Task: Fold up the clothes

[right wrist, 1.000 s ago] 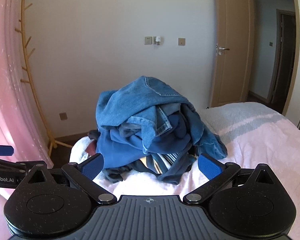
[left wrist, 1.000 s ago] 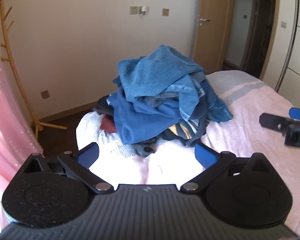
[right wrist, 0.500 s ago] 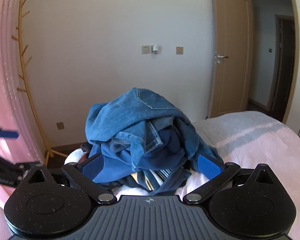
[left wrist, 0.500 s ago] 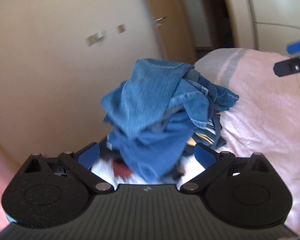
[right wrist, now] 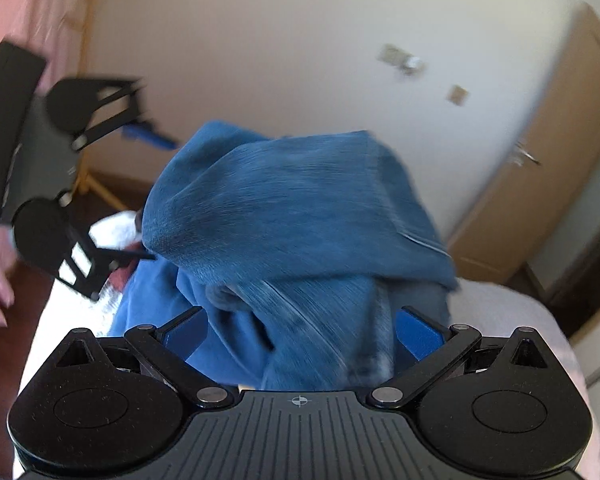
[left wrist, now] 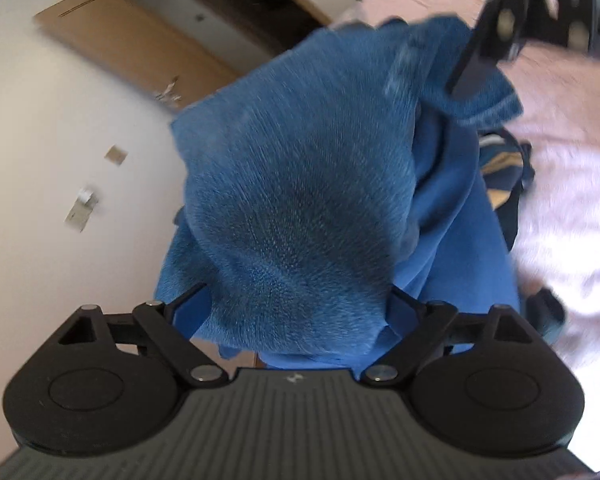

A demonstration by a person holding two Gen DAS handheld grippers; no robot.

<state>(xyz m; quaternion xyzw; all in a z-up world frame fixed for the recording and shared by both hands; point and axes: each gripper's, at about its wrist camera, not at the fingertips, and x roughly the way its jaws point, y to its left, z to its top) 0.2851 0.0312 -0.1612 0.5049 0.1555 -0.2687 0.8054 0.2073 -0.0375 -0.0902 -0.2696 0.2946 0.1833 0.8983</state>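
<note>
Denim jeans [left wrist: 300,184] crown the clothes pile [right wrist: 236,320] on the pink bed [left wrist: 572,184]. Both claws tilt in from opposite sides, the left gripper [left wrist: 300,312] and right gripper [right wrist: 300,332] spread wide with denim between their fingers.

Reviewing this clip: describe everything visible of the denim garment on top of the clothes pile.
The denim garment is mid-blue, woven, slightly faded cotton by its look, with a stitched seam showing in the right wrist view. It lies crumpled and draped over the top of the pile, above a smoother, brighter blue garment. It fills the gap between the spread fingers of both the left gripper and the right gripper; whether the pads touch it is unclear. Both views are motion-blurred.
</note>
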